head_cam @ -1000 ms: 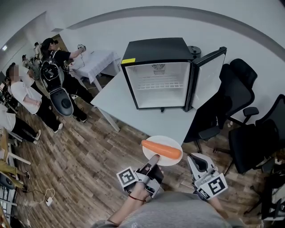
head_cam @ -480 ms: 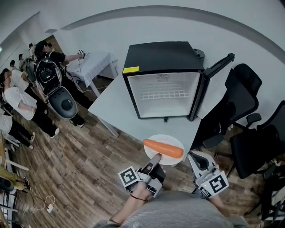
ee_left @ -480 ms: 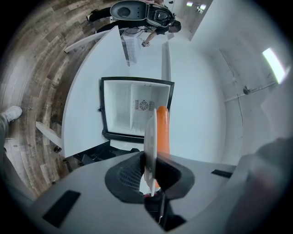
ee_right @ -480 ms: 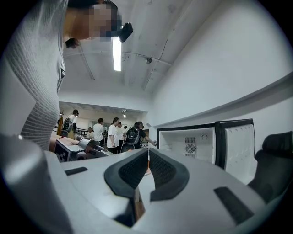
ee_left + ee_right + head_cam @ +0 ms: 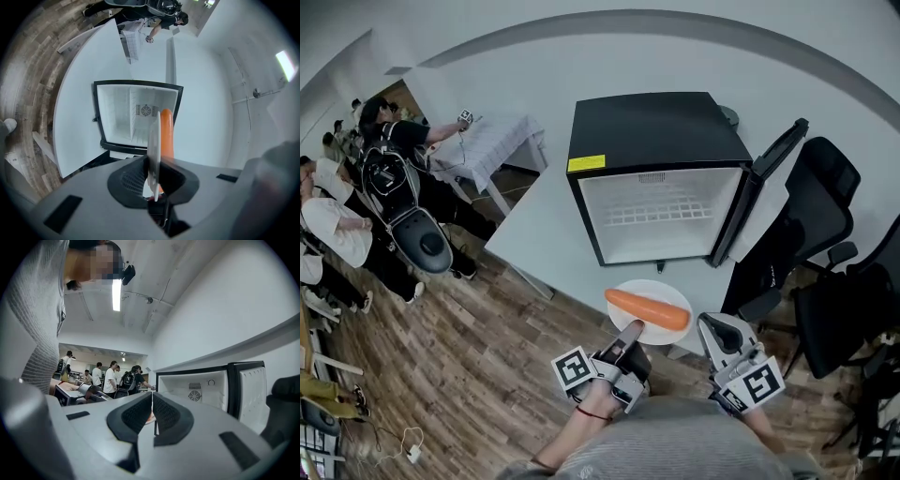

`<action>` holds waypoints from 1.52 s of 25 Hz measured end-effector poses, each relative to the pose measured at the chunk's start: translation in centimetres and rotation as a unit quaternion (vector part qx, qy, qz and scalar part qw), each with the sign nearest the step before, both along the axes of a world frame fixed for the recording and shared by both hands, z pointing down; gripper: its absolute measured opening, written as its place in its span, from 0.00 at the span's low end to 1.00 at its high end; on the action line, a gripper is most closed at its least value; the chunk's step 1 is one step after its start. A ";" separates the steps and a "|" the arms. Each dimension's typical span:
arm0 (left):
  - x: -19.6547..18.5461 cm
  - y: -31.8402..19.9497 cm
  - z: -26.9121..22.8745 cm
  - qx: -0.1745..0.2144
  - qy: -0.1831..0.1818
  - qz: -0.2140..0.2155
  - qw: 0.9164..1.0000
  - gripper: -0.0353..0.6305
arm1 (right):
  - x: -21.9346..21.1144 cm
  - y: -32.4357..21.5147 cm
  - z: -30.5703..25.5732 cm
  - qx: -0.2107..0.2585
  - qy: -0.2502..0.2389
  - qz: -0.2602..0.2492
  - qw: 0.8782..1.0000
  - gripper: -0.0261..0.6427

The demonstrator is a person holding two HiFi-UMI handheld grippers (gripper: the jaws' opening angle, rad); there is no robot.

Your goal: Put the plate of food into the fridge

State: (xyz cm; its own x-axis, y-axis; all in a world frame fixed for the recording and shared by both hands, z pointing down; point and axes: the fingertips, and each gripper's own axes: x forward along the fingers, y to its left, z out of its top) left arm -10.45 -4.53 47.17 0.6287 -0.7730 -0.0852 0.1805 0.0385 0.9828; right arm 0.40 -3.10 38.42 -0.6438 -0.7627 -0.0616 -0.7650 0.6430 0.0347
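Note:
A white plate (image 5: 662, 292) carrying a whole orange carrot (image 5: 647, 310) is held out level just off the front edge of the white table (image 5: 546, 221). My left gripper (image 5: 627, 332) is shut on the plate's near rim. In the left gripper view the plate (image 5: 153, 140) shows edge-on between the pads, with the carrot (image 5: 167, 133) beside it. Straight ahead stands the small black fridge (image 5: 661, 178), its door (image 5: 774, 187) swung open to the right and its white inside (image 5: 133, 115) bare. My right gripper (image 5: 712, 325) hangs beside the plate, shut (image 5: 152, 420) and empty.
Black office chairs (image 5: 825, 202) stand right of the fridge door. Several people (image 5: 389, 173) are at the far left by a cloth-covered table (image 5: 492, 141). Wood floor (image 5: 469, 356) lies below the table's edge.
The view has come nearer to the fridge, which now looks larger and sits further right. The plate stays gripped in the left gripper, and the right gripper keeps its place beside it.

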 end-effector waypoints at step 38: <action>4.4 -12.0 1.3 -0.019 -0.009 0.007 1.000 0.12 | 5.5 -11.9 0.6 -0.016 0.019 0.011 1.000 0.06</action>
